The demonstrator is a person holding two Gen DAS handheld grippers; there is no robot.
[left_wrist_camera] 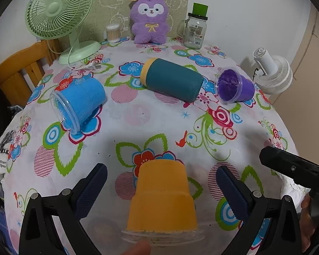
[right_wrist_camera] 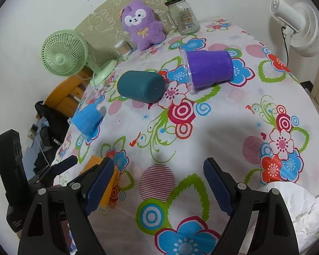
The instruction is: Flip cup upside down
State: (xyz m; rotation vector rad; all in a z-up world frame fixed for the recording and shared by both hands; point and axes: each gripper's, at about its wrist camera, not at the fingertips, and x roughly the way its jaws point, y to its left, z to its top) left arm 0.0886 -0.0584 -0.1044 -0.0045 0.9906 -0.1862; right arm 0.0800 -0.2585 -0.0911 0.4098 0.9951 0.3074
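Note:
An orange cup [left_wrist_camera: 162, 197] stands upside down on the floral tablecloth [left_wrist_camera: 151, 116], its clear rim on the cloth, between the wide-open fingers of my left gripper [left_wrist_camera: 161, 182], which do not touch it. It shows partly behind my right gripper's left finger in the right wrist view [right_wrist_camera: 110, 182]. A blue cup [left_wrist_camera: 78, 104], a teal cup [left_wrist_camera: 172, 80] and a purple cup [left_wrist_camera: 234, 86] lie on their sides farther back. My right gripper [right_wrist_camera: 159, 182] is open and empty over the cloth.
At the back stand a green fan [left_wrist_camera: 59, 14], a purple plush toy [left_wrist_camera: 150, 19], a glass jar with a green lid [left_wrist_camera: 196, 29] and a cotton-swab tub [left_wrist_camera: 112, 33]. A white fan [left_wrist_camera: 272, 72] stands off the table's right edge. A wooden chair [left_wrist_camera: 21, 70] is at left.

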